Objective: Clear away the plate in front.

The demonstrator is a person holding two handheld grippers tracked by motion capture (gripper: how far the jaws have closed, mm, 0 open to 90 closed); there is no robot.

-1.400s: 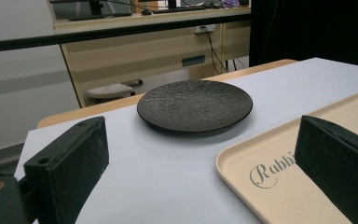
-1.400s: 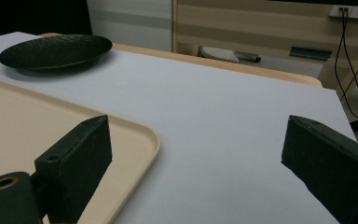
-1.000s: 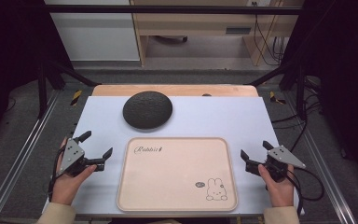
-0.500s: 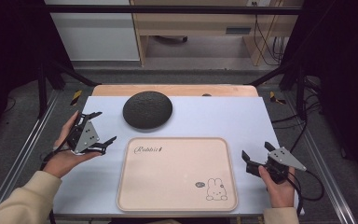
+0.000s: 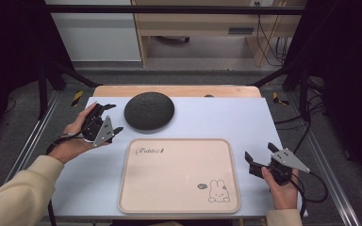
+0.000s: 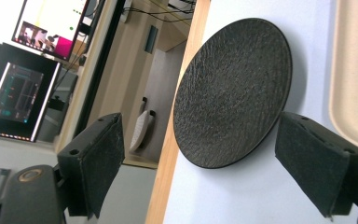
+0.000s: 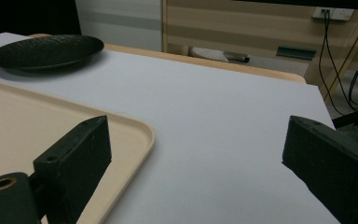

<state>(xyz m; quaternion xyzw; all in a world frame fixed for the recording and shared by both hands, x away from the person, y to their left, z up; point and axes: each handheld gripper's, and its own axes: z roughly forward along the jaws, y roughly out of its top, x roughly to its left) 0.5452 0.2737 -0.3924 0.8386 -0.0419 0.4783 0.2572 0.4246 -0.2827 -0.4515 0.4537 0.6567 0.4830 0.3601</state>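
Plate [image 5: 149, 110] just beside left claw [image 5: 112, 117]

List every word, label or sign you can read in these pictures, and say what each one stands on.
"Rabbit", in script lettering: on the beige tray, near its far left corner.
A small round mark beside the tray's rabbit drawing: too small to read.
Screens behind the table in the left gripper view: too blurred to read.

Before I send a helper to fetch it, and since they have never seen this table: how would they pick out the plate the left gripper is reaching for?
On the white table, look to the far side, just beyond the beige rabbit tray. The black plate lies flat there, right of the open left gripper. It is the table's one round, dark, rough-textured thing; the tray is pale and rectangular.
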